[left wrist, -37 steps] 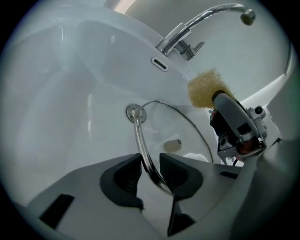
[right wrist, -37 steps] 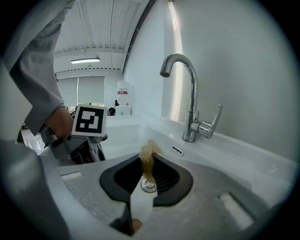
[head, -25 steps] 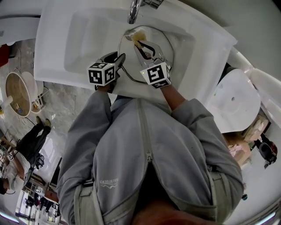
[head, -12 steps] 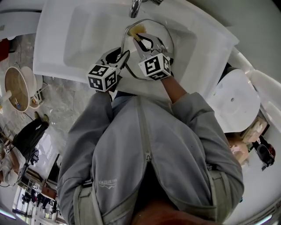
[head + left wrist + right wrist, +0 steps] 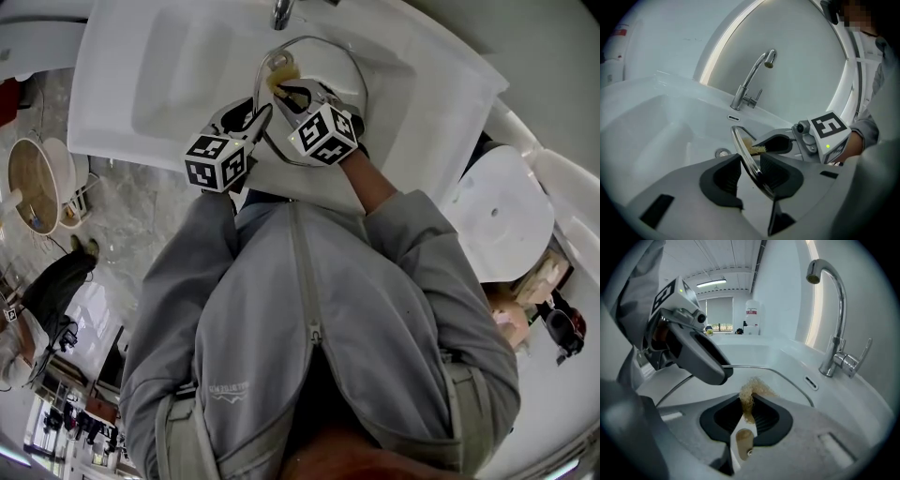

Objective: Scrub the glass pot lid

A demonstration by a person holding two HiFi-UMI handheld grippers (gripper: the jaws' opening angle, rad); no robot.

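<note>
White sink (image 5: 169, 84), upper centre: left tongs (image 5: 751, 172) clamp the glass lid (image 5: 740, 147) by its rim; right tongs (image 5: 749, 414) pinch what seems a fibrous scrubber (image 5: 752, 389).

One lid (image 5: 339, 77), one scrubber (image 5: 751, 389), two claws (image 5: 750, 163) (image 5: 749, 403) (one faucet (image 5: 751, 83))
</note>
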